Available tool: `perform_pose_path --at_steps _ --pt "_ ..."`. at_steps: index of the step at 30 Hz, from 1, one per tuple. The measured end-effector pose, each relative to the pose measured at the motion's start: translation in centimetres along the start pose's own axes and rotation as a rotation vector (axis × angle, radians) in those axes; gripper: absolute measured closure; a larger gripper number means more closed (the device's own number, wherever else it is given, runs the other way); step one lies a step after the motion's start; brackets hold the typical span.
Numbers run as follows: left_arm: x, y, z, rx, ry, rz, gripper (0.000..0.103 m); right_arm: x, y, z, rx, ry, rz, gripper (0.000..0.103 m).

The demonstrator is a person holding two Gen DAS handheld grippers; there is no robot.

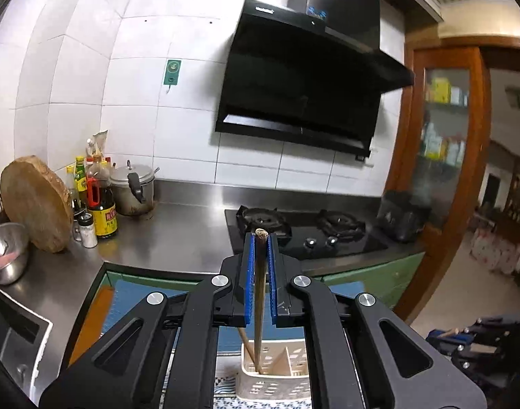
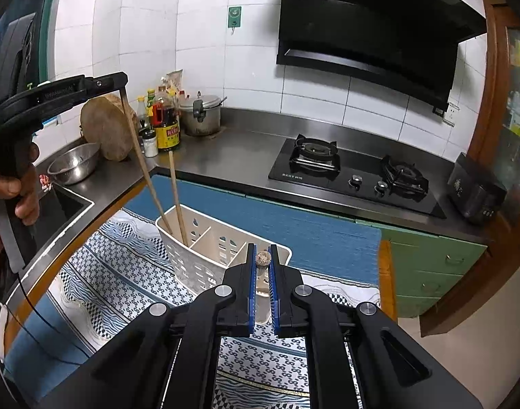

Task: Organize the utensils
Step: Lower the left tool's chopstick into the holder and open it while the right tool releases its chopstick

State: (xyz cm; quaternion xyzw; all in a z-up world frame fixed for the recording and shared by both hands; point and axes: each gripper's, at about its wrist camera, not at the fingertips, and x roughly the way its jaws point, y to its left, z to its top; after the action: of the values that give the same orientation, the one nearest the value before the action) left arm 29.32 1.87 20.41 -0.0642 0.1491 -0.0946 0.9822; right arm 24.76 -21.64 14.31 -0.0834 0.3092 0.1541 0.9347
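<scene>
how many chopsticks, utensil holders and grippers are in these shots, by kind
chopsticks: 3
utensil holder: 1
grippers: 2, the left gripper and the right gripper, each shut on a chopstick
total: 6

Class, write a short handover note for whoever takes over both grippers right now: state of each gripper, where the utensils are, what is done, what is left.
Left gripper: shut on a chopstick whose lower end is already inside the end compartment of the white holder.
Right gripper: shut on a second stick, above the holder.
Done: one loose chopstick already stands in that same end compartment.
Left: release the left one, then lower and release the right one.
</scene>
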Motion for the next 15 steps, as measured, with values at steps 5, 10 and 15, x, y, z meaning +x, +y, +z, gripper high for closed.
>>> perform_pose_path --at_steps 5,10,15 --pt "0.7 -0.4 -1.1 -0.011 0.055 -0.004 0.096 0.4 0.1 -0.5 -0.002 0.018 0.018 0.096" --pt "-0.5 -1.2 -1.5 -0.003 0.064 -0.019 0.093 -0.9 0.3 -0.5 -0.004 -0.006 0.012 0.084" --pt "-3.2 -2.0 -1.2 -0.007 0.052 -0.044 0.093 -3.5 0.7 -0.5 -0.012 -0.037 -0.002 0.076"
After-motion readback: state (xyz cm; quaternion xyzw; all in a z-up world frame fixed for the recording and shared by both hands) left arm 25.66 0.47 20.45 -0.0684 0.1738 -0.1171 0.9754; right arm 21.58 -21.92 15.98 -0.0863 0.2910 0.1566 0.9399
